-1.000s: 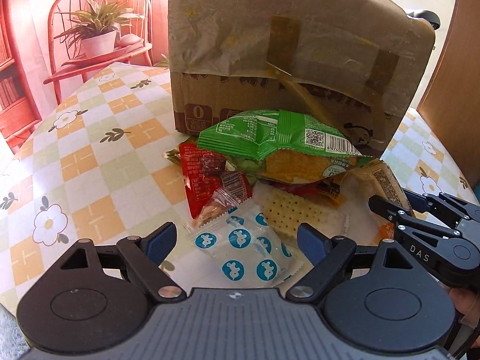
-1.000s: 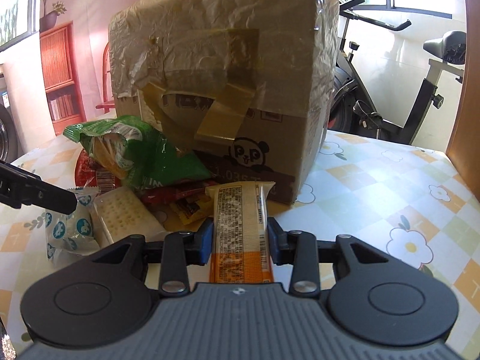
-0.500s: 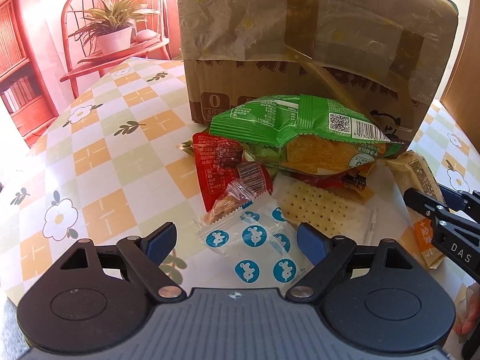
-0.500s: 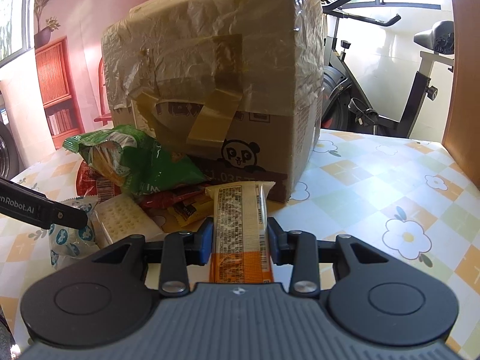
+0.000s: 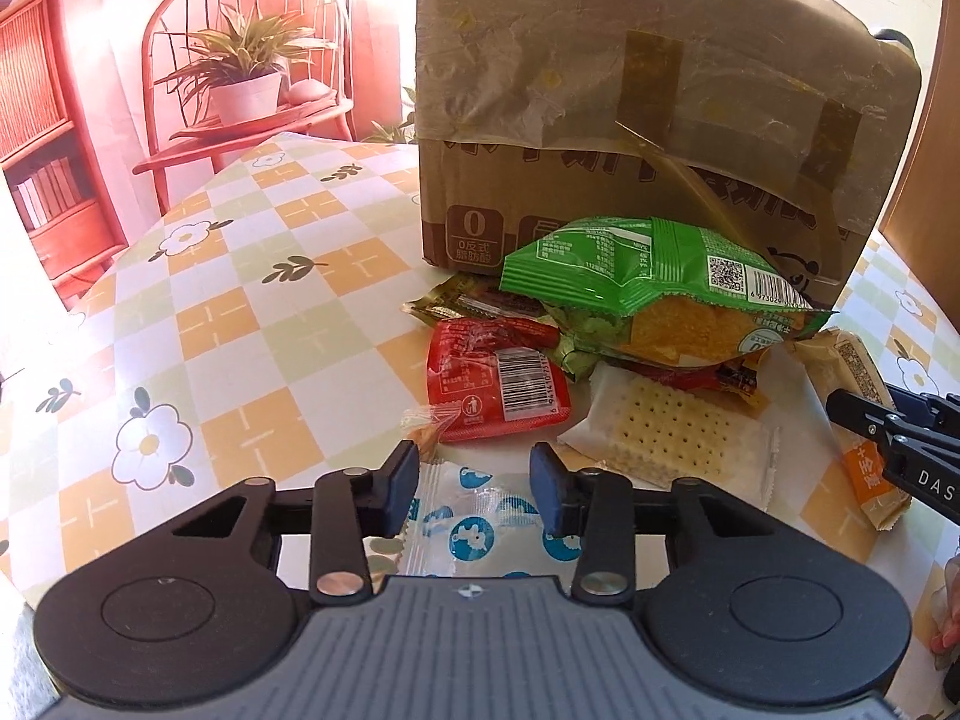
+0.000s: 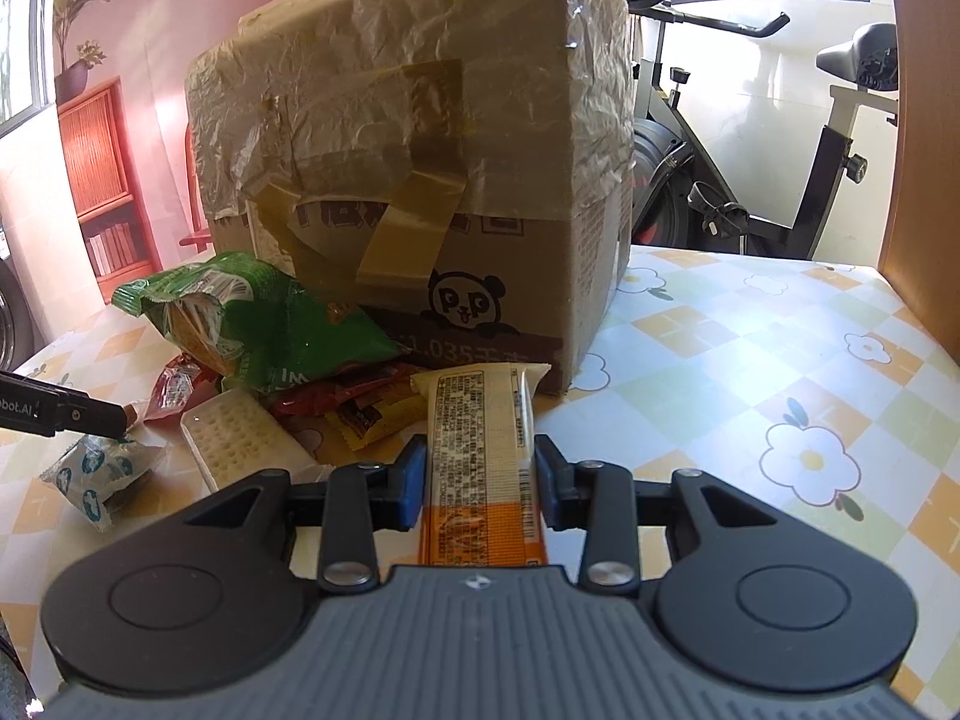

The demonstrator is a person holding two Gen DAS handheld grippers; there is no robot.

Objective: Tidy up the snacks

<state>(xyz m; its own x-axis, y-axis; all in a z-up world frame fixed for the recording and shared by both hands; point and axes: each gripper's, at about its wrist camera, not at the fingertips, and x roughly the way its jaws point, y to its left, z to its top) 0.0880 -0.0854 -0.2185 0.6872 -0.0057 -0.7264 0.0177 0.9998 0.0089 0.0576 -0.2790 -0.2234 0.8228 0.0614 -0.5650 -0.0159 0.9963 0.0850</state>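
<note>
My left gripper has its jaws closing over the small clear sachet printed with blue round bear marks, which lies flat on the checked floral surface directly between and beneath them; the pads do not look pressed on it yet. I judge it light, crinkly and slippery, so I would pinch its puffed middle, not the thin sealed edges. Just ahead of those jaws lie the red foil packet and the clear-wrapped pale cracker pack, the latter probably fragile. My right gripper is clamped across the long beige-and-orange wrapped bar, whose far end points at the taped brown cardboard box. The bar looks fairly stiff, so that mid-length hold seems sound.
</note>
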